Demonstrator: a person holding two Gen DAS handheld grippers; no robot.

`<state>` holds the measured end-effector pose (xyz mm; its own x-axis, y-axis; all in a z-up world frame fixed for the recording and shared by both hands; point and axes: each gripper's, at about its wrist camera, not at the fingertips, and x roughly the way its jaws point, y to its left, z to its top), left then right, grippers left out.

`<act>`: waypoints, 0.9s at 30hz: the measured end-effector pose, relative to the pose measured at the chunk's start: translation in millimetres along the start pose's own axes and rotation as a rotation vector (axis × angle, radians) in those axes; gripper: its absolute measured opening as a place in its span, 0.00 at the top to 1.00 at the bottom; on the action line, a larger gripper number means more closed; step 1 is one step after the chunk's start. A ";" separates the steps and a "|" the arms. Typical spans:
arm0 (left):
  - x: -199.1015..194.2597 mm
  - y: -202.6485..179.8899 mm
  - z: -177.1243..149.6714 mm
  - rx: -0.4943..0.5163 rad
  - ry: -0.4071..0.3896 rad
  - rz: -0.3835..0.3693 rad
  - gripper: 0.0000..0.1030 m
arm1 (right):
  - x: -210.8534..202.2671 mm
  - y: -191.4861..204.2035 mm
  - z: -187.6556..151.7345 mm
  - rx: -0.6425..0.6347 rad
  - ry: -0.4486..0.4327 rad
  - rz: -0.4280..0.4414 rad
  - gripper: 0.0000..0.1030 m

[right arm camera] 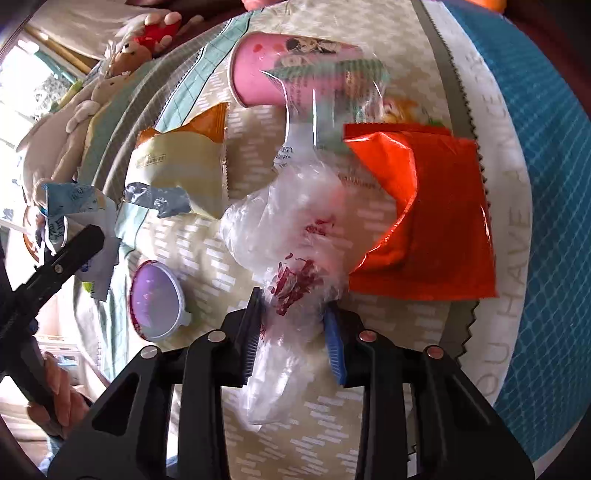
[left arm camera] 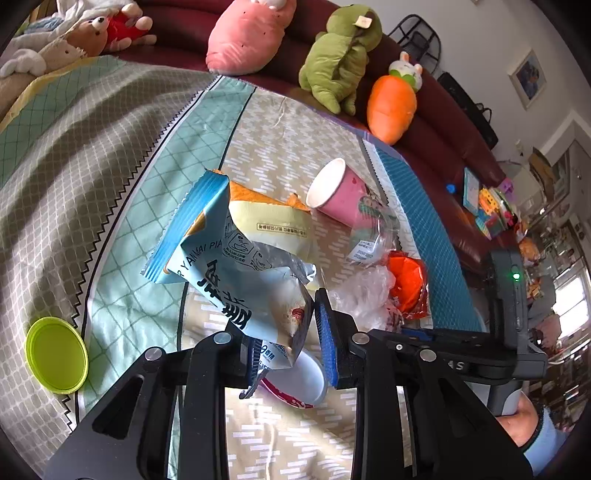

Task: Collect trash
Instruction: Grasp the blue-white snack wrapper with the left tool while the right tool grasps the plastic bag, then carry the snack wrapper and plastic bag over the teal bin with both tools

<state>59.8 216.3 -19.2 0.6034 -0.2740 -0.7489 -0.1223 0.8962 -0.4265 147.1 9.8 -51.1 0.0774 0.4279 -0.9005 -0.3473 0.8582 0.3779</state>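
My left gripper [left arm camera: 290,343] is shut on a blue and white snack wrapper [left arm camera: 221,258] and holds it above the patterned blanket [left arm camera: 110,166]. My right gripper [right arm camera: 293,332] is shut on a crumpled clear plastic bag [right arm camera: 295,229] with red print, which also shows as the bag [left arm camera: 364,295]. Around it lie a red foil wrapper [right arm camera: 424,221], a pink paper cup [right arm camera: 266,70] on its side, a cream and orange wrapper [right arm camera: 177,166] and a round cup lid [right arm camera: 157,299]. At the left of the right wrist view, the blue wrapper [right arm camera: 74,210] hangs from the left gripper.
A lime green lid [left arm camera: 55,354] lies on the blanket at the left. Plush toys line the dark red sofa back: a pink one [left arm camera: 247,33], a green one [left arm camera: 340,55] and an orange carrot [left arm camera: 391,107]. Toy blocks [left arm camera: 495,210] sit far right.
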 end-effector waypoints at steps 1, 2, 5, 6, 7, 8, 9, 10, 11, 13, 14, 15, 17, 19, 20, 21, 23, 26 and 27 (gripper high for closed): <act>0.0 -1.2 -0.3 0.003 0.001 -0.002 0.73 | -5.7 0.5 -1.7 -0.004 -0.012 0.008 0.71; 0.1 -4.0 -0.7 0.011 0.002 -0.005 0.73 | -11.8 0.1 -2.8 -0.001 -0.019 0.022 0.71; 1.7 -14.6 -1.9 0.032 0.005 -0.013 0.73 | -32.6 -3.3 -6.1 0.002 -0.056 0.056 0.71; 2.3 -19.7 -2.5 0.039 0.006 -0.018 0.73 | -38.7 -4.2 -7.1 0.001 -0.066 0.064 0.71; 3.0 -23.5 -2.9 0.043 0.007 -0.022 0.73 | -45.8 -4.5 -8.8 0.001 -0.079 0.072 0.71; 3.7 -29.4 -3.8 0.051 0.010 -0.029 0.73 | -56.2 -6.2 -10.6 0.001 -0.101 0.078 0.71; 4.4 -33.0 -4.2 0.057 0.011 -0.032 0.73 | -63.0 -8.7 -10.6 0.001 -0.118 0.076 0.71; 5.4 -40.0 -5.4 0.069 0.014 -0.038 0.73 | -69.3 -12.4 -10.9 0.005 -0.133 0.073 0.71; 7.0 -45.8 -6.0 0.082 0.020 -0.044 0.73 | -76.8 -18.1 -11.5 0.018 -0.151 0.069 0.71; 10.2 -61.4 -9.4 0.115 0.032 -0.055 0.73 | -89.7 -33.3 -13.4 0.056 -0.177 0.061 0.71; 12.0 -70.5 -11.5 0.132 0.038 -0.059 0.73 | -93.9 -39.6 -13.4 0.071 -0.186 0.057 0.71; 14.4 -79.4 -13.5 0.148 0.045 -0.066 0.73 | -99.3 -48.8 -16.1 0.091 -0.197 0.053 0.71; 18.4 -94.5 -16.2 0.175 0.055 -0.077 0.73 | -107.8 -64.6 -20.7 0.124 -0.217 0.050 0.71; 23.1 -114.3 -20.1 0.208 0.064 -0.086 0.73 | -118.2 -84.4 -28.5 0.165 -0.240 0.048 0.71; 25.2 -122.3 -22.0 0.222 0.069 -0.091 0.73 | -123.4 -94.3 -32.8 0.184 -0.250 0.047 0.71; 27.4 -130.5 -23.6 0.237 0.074 -0.096 0.73 | -127.0 -102.4 -35.3 0.198 -0.259 0.045 0.70; 34.2 -150.8 -27.6 0.273 0.088 -0.108 0.73 | -136.0 -122.8 -45.0 0.237 -0.278 0.040 0.70; 45.1 -176.9 -32.6 0.317 0.111 -0.127 0.73 | -148.0 -149.7 -58.7 0.284 -0.298 0.035 0.70; 49.3 -185.6 -34.3 0.332 0.118 -0.131 0.73 | -152.3 -158.9 -63.8 0.300 -0.307 0.033 0.70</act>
<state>85.2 24.4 5.7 0.4994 -0.4146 -0.7607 0.2237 0.9100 -0.3491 130.8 -209.9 12.3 0.3612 0.4823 -0.7981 -0.0706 0.8675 0.4924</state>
